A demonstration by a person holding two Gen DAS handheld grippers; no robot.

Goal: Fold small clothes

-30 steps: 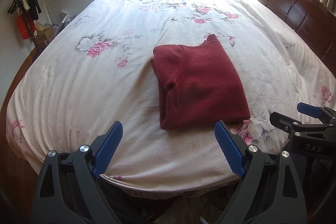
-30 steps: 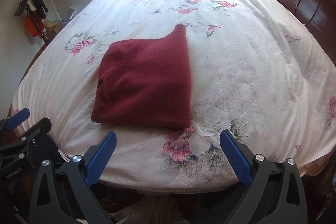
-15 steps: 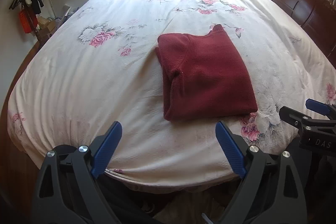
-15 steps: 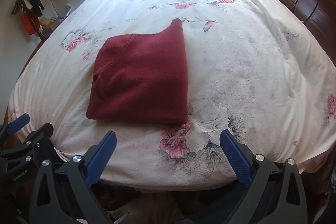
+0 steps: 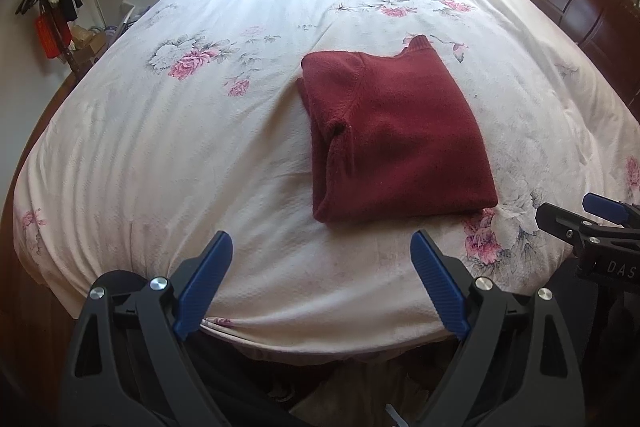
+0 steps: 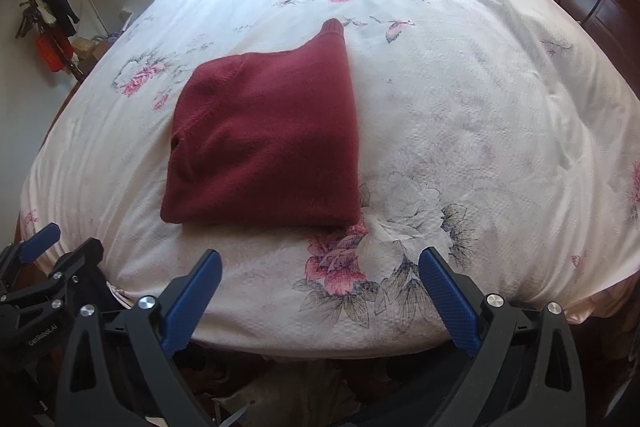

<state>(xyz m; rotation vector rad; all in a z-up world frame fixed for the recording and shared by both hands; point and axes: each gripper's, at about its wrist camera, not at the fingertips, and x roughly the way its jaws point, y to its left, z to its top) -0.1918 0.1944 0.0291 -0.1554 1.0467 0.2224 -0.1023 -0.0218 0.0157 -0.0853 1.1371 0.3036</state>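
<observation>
From the left wrist camera, the left tongs (image 5: pixel 322 283) stand wide open and empty above the near edge of the bed (image 5: pixel 160 155), their blue fingers (image 5: pixel 204 283) well apart. A dark red sweater (image 5: pixel 396 143) lies folded into a neat rectangle on the flowered bedspread, a little right of the middle and just beyond the tongs. One ribbed cuff (image 5: pixel 420 43) pokes out at its far right corner. At the right edge of this view the right tongs (image 5: pixel 592 223) show only in part (a blue tip and a black arm). A dark wooden headboard (image 5: pixel 568 3) runs along the bed's right side, and a rack with hanging things (image 5: pixel 52 11) stands against the left wall; what hangs there is too small to make out.

From the right wrist camera, the right tongs (image 6: pixel 320 295) are also wide open and hold nothing, poised over the near edge of the bed (image 6: pixel 500 131). The sweater (image 6: pixel 268 143) lies ahead and to their left, flat on the bedspread, touching neither tool. The left tongs (image 6: pixel 44 255) sit at the lower left, beside the bed's edge.
</observation>
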